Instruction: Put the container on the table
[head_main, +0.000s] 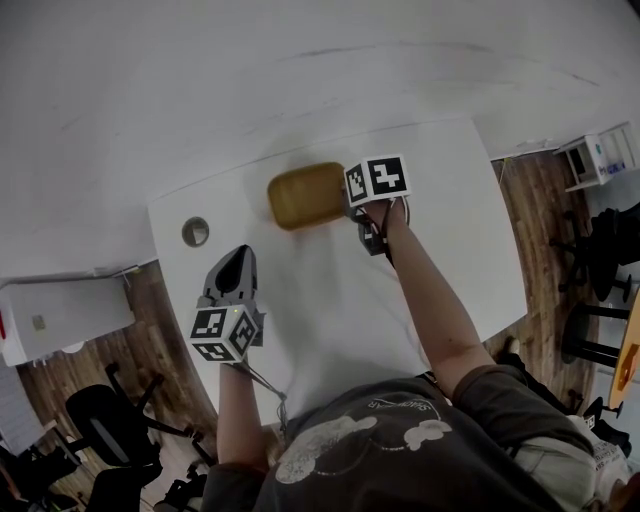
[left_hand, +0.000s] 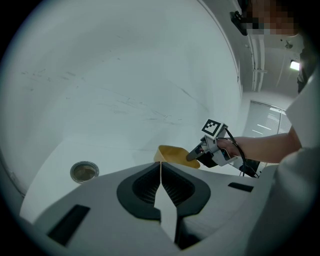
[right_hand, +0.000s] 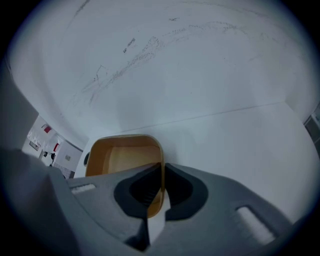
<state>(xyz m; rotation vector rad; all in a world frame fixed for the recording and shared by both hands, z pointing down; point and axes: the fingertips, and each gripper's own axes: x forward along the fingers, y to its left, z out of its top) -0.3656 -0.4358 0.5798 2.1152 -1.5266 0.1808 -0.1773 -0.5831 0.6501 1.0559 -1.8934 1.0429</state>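
Observation:
A shallow yellow-brown container is at the far middle of the white table, close under the wall. My right gripper is shut on the container's right rim; in the right gripper view the rim runs between the closed jaws of the right gripper, and the empty container lies to their left. Whether it rests on the table or hangs just above it I cannot tell. My left gripper is shut and empty over the table's left part. In the left gripper view the left gripper points toward the container.
A round metal grommet is set in the table at the left, also seen as a grommet in the left gripper view. The wall stands right behind the table. Black chairs and a white cabinet stand on the wooden floor at the left.

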